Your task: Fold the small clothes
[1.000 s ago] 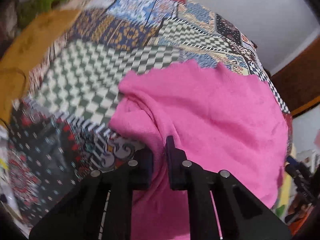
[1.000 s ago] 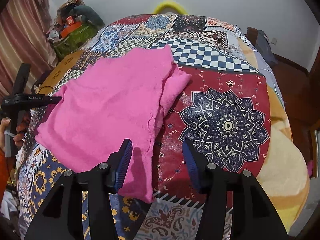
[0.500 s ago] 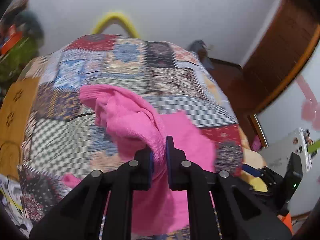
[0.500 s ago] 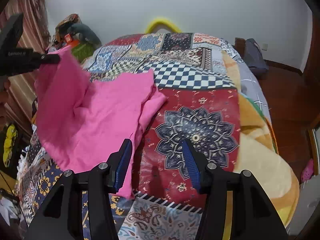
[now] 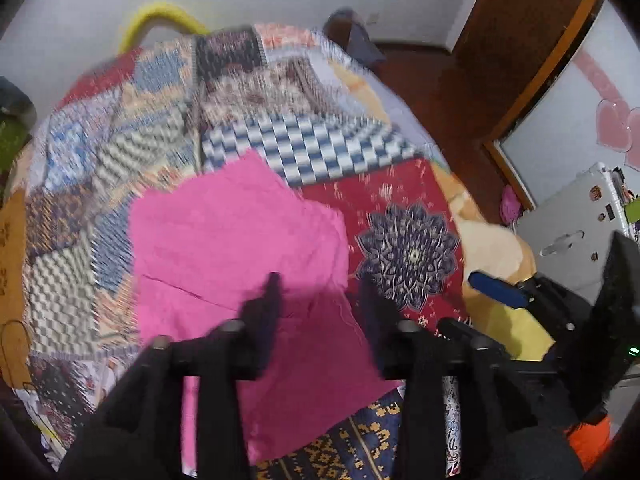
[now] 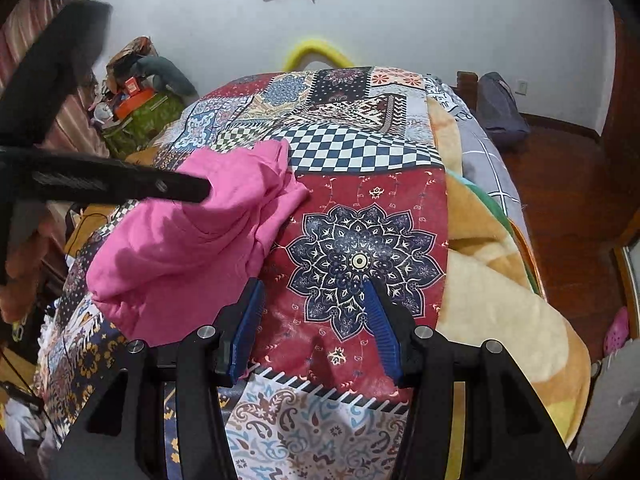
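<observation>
Right wrist view: no legible writing; left tool (image 5: 318,300) opening above pink garment (image 5: 240,240).

Patchwork bedspread (image 6: 360,184) covers the bed. Yellow hoop (image 6: 316,50) at far end. Dark bag (image 6: 500,108) on wooden floor (image 6: 568,184).

I see a bed (image 6: 472,216) covered with a patchwork blanket (image 6: 360,184) of many patterns: checks, flowers and a red panel with a dark blue star flower. A pink cloth (image 6: 192,252) lies directly on the blanket, folded over and bunched, left of the red panel. At the right edge, an orange and cream blanket (image 6: 492,312) lies under the patchwork one.
</observation>
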A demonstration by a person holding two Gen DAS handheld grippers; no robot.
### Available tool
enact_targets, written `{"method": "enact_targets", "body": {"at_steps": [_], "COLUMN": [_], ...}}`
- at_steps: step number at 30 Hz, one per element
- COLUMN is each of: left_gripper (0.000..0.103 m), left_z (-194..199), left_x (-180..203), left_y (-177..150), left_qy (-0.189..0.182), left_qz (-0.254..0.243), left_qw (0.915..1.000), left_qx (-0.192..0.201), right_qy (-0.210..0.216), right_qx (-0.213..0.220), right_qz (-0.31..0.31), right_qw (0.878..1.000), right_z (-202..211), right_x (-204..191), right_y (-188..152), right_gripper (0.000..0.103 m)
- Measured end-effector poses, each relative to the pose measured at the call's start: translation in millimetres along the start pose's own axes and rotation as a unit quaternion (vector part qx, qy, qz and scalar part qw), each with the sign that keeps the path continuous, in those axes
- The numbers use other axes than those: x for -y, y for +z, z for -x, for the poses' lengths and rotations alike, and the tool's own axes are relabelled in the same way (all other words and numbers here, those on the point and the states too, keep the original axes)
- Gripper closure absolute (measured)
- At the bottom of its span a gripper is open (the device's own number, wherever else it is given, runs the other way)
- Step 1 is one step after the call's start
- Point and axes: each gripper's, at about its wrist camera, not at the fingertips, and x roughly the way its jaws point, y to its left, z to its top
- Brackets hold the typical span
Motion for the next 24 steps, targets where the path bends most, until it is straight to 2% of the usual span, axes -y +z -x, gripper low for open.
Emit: {"method": "enact_targets", "body": {"at_steps": [4,6,9,12,15,18,22,24], "left_gripper": [0.034,0.032,0.032,0.032,0.032,0.032,0.032,0.032], "left_z": [41,51,42,13,-11,-29,-47,-62], "left_x": [-21,-46,-84,-131,-164,-179,-175,-174], "left_y": [-4,-8,-12,-23,-27,-21,-1,7], "left_qy": [0.027,0.051,0.084,0.113,0.086,0.031,-0.012,-0.025], "left_qz": [0.005,0.018,0.043,0.083,0.129,0.165,0.173,0.175], "left_qw": [0.9974,0.9952,0.9932,0.9895,0.9878,0.9858,0.9848,0.9842], "left_qx": [0.067,0.082,0.067,0.035,0.014,0.009,0.015,0.0], "right_qy": [0.011,0.017,0.023,0.028,0.031,0.031,0.03,0.027], "right_qx": [-0.003,-0.007,-0.019,-0.031,-0.039,-0.043,-0.049,-0.054], "right_qz": [-0.001,0.002,0.008,0.014,0.02,0.024,0.019,0.017], "right_qw": [1.0,1.0,1.0,0.999,0.999,0.998,0.998,0.998], "right_z": [-1,-4,-13,-23,-32,-37,-44,-49], "right_x": [-5,-9,-18,-27,-36,-40,-38,-36], "right_y": [0,-2,-5,-8,-10,-8,-7,-6], "right_gripper": [0.053,0.05,0.05,0.05,0.05,0.05,0.05,0.05]}}
